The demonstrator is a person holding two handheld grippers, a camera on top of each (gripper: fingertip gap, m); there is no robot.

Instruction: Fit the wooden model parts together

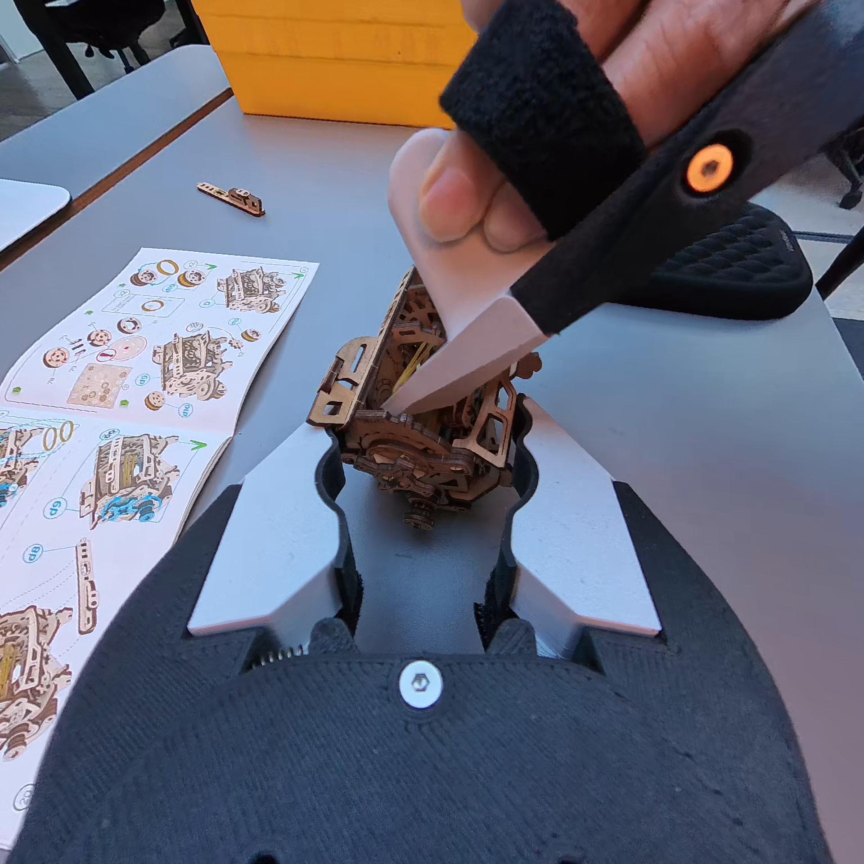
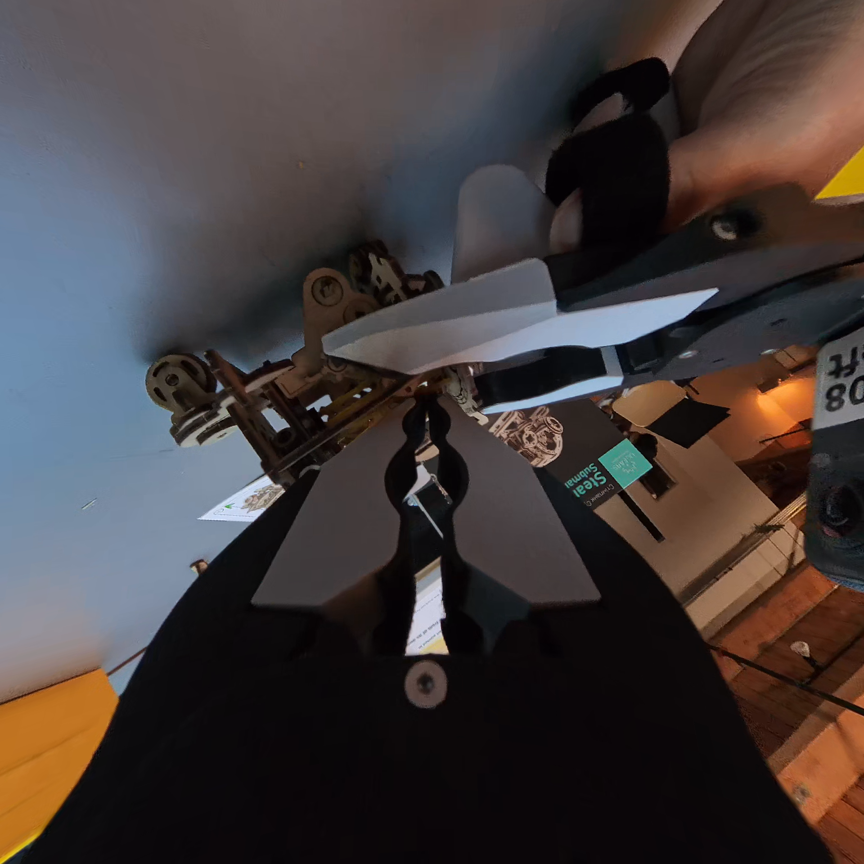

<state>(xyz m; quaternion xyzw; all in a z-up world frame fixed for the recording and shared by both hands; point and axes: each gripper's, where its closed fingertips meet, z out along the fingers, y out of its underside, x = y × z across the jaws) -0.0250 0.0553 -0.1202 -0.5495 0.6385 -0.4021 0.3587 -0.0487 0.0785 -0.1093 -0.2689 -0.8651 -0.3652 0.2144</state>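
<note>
A brown wooden model (image 1: 411, 453) full of gears, with yellow rubber bands inside, sits tilted just above the grey table (image 1: 327, 187). My left gripper (image 1: 425, 416) is shut on it, one pad on each side. My right gripper (image 1: 397, 404) comes down from the upper right, shut, with its tips poked into the model's open top. In the right wrist view my right gripper (image 2: 425, 402) has its tips together against the model (image 2: 262, 402). Whether they pinch anything is hidden. The left gripper (image 2: 406, 374) reaches in from the right. A loose wooden strip (image 1: 231, 198) lies farther back.
An open instruction booklet (image 1: 154, 350) lies on the table to the left of the model. A yellow box (image 1: 336, 61) stands at the back. A black quilted pad (image 1: 729, 276) lies to the right. The kit's dark box (image 2: 584, 449) shows in the right wrist view. Only a small space, under 4 cm, lies between the two pairs of fingers.
</note>
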